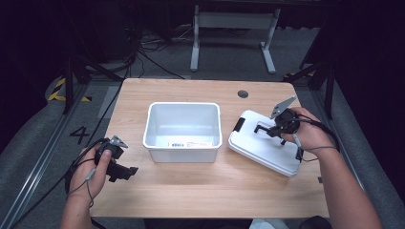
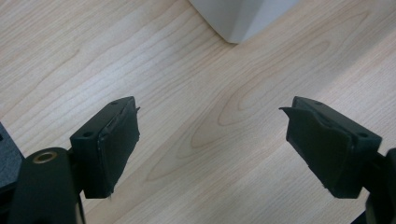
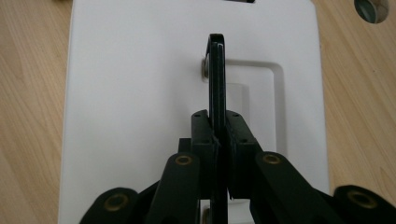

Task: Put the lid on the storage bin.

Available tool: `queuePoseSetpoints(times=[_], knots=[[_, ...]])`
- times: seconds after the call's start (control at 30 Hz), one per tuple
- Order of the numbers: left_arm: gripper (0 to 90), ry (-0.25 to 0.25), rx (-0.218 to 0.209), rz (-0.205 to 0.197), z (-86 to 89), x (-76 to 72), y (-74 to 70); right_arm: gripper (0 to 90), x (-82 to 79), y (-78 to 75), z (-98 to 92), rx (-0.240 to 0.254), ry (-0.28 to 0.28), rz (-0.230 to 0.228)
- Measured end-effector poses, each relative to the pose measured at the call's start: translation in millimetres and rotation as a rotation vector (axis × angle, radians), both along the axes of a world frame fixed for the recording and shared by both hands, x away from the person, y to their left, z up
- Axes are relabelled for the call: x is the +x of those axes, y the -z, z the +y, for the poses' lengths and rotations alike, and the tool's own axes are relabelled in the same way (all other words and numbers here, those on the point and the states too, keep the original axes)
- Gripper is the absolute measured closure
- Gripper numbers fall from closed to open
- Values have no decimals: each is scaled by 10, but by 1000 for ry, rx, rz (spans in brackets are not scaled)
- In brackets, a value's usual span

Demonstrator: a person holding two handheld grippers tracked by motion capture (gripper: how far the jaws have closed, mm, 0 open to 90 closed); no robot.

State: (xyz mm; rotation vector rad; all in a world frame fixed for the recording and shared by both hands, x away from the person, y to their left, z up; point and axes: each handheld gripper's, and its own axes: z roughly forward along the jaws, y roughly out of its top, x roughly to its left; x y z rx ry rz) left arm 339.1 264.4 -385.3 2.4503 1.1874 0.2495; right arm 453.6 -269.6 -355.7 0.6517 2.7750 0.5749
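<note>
From the high view, a light wooden table [image 1: 191,191] is bearing an open white rectangular plastic bin [image 1: 183,131] at its middle. To the right of the bin, a flat white plastic lid [image 1: 260,145] is lying skewed on the table, just apart from the bin. The right gripper [image 1: 264,128] is reaching over the lid from the right side, gripping its thin black hinged handle [image 1: 260,128]. The left gripper [image 1: 128,171] is hovering over the near left of the table, apart from the bin.

In the left gripper view, the two black jaws are standing wide apart with nothing between them; bare wood is showing below and a corner of the bin [image 2: 240,18] is sitting at the far edge.

In the right gripper view, the jaws are pressing tight on the upright handle [image 3: 216,70], which is standing on edge above the lid's recessed panel [image 3: 140,93].

Judging from this, the lid is being picked up by its handle. The next move probably calls for lifting it level, carrying it left and squaring it over the bin's rim.
</note>
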Motion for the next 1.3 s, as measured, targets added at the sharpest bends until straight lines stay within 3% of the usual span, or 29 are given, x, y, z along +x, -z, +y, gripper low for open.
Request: queuePoseSetpoints(times=[0.67, 0.83, 1.3], knots=[[172, -14, -40, 19, 30, 83, -45, 843, -47, -549, -64, 23, -12, -65], [170, -16, -41, 40, 30, 96, -35, 843, -47, -678, -16, 29, -35, -83], [171, -20, -42, 39, 52, 81, -28, 843, -29, -946, 238, 44, -119, -114]])
